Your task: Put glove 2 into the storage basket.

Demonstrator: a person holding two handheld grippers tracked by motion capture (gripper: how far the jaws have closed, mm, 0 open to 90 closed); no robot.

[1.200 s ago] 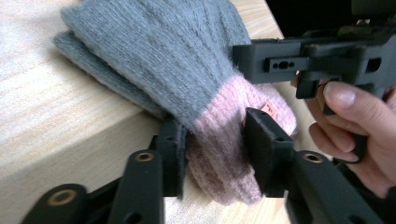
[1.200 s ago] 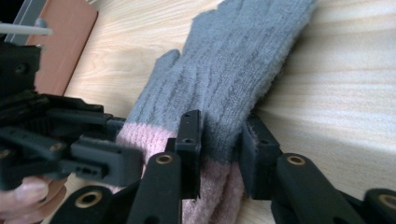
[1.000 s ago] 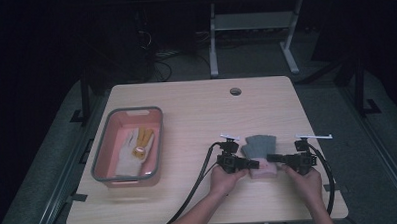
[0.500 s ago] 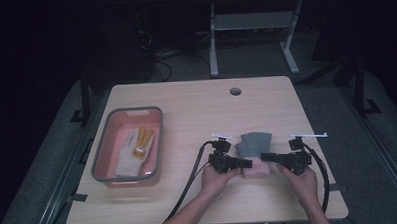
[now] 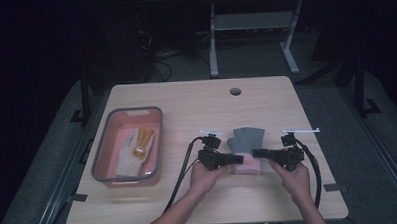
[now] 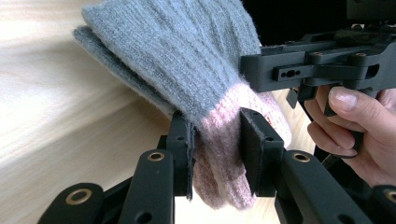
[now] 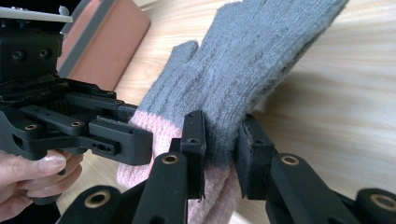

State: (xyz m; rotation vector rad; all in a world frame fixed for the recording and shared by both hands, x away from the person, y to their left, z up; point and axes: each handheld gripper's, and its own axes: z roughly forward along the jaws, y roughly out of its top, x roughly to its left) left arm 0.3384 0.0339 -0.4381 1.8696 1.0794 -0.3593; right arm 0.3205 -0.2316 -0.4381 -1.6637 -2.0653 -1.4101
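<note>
Both tools [image 5: 243, 156] drew nearer; bin [image 5: 104, 154] holds white glove [image 5: 130, 152].

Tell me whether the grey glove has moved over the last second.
Yes. The grey glove, pinched at its pink cuff by both tongs, has slid slightly nearer the person, away from the table's hole.

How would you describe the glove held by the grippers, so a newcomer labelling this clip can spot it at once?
Start at the wooden table and look to its near right part, well to the right of the pink bin. There the left gripper and right gripper pinch a knitted glove at its cuff from either side. It is grey with a pink cuff, unlike the white and yellow glove lying in the bin.
</note>
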